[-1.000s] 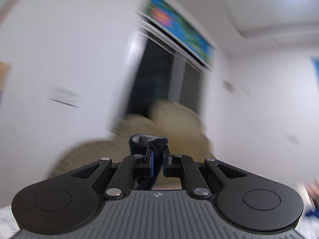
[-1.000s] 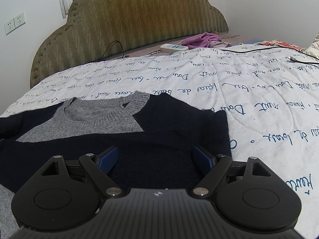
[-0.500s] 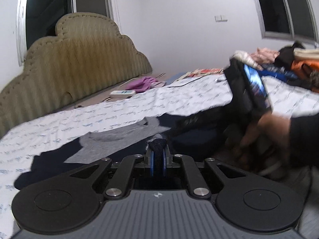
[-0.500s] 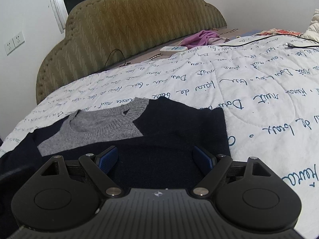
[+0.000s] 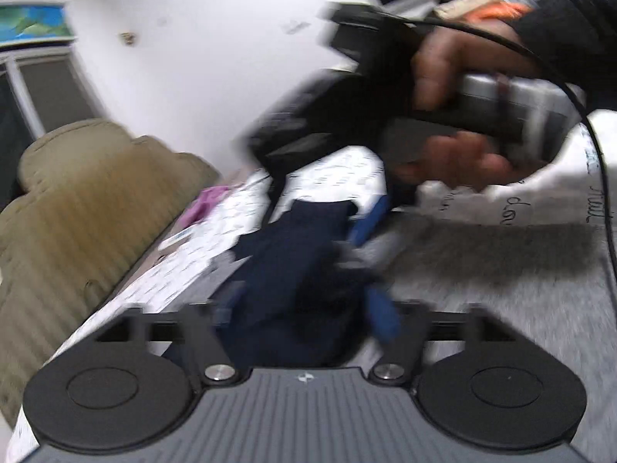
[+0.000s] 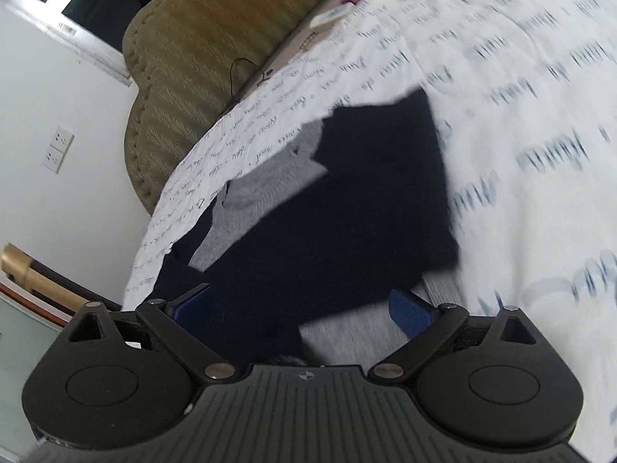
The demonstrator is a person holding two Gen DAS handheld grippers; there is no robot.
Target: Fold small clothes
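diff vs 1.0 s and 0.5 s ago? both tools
The left tool was clamped on a dark fold of the sweater in both earlier frames; its jaws are now apart, with navy fabric lying loose between them, so it looks released. Both cameras have rolled and blurred. The right tool stays open over the sweater, now above its grey lower part. The sweater still lies on the quilt, beside the headboard.
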